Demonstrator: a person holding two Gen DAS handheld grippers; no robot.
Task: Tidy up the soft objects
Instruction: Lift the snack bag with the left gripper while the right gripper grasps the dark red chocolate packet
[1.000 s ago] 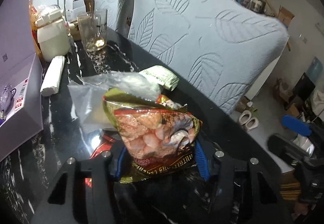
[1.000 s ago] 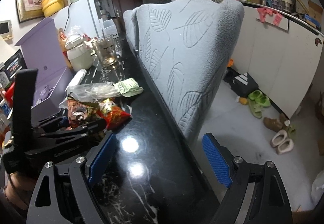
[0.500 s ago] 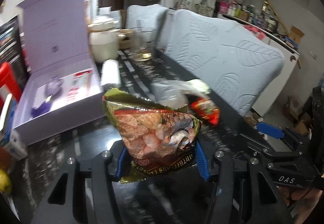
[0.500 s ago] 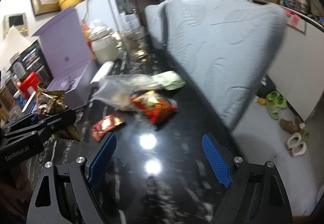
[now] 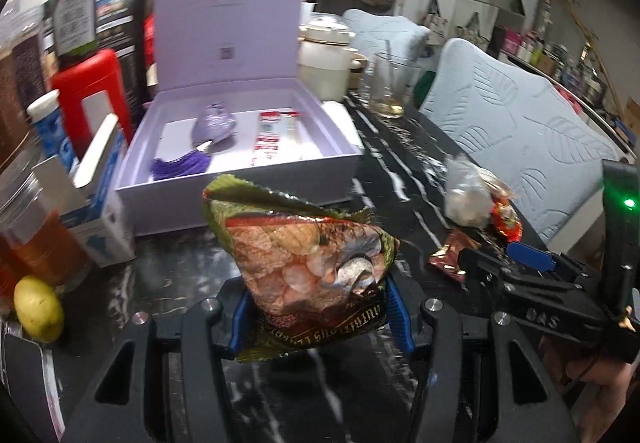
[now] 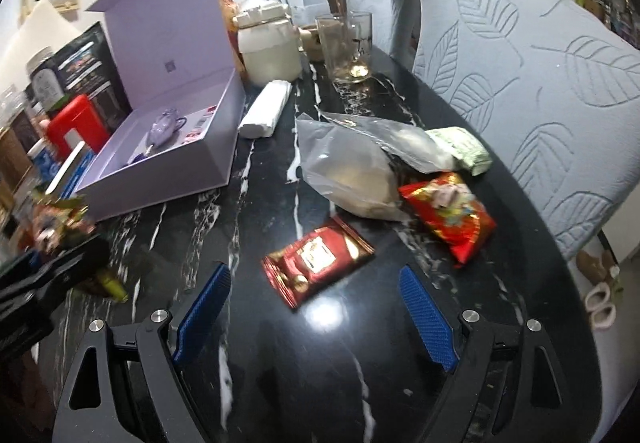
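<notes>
My left gripper (image 5: 316, 317) is shut on a brown and green snack bag (image 5: 304, 243), held upright above the black table in front of the open lilac box (image 5: 240, 199). The same bag (image 6: 56, 221) shows at the left edge of the right wrist view. My right gripper (image 6: 316, 307) stands open just above a dark red packet (image 6: 316, 259), with nothing between its pads. Beyond that lie a red snack bag (image 6: 452, 217), a clear plastic bag (image 6: 352, 171) and a green packet (image 6: 460, 149).
The lilac box (image 6: 172, 179) holds a purple pouch and a sachet. A white roll (image 6: 266, 109), a cream jar (image 6: 272, 47) and a glass mug (image 6: 352, 47) stand behind. Bottles, a red tin (image 5: 88, 91) and a lemon (image 5: 38, 309) crowd the left. Grey chairs (image 6: 540, 83) line the right edge.
My left gripper has swung left with the snack bag, from over the pile of packets to face the lilac box. My right gripper has moved in over the dark red packet.
</notes>
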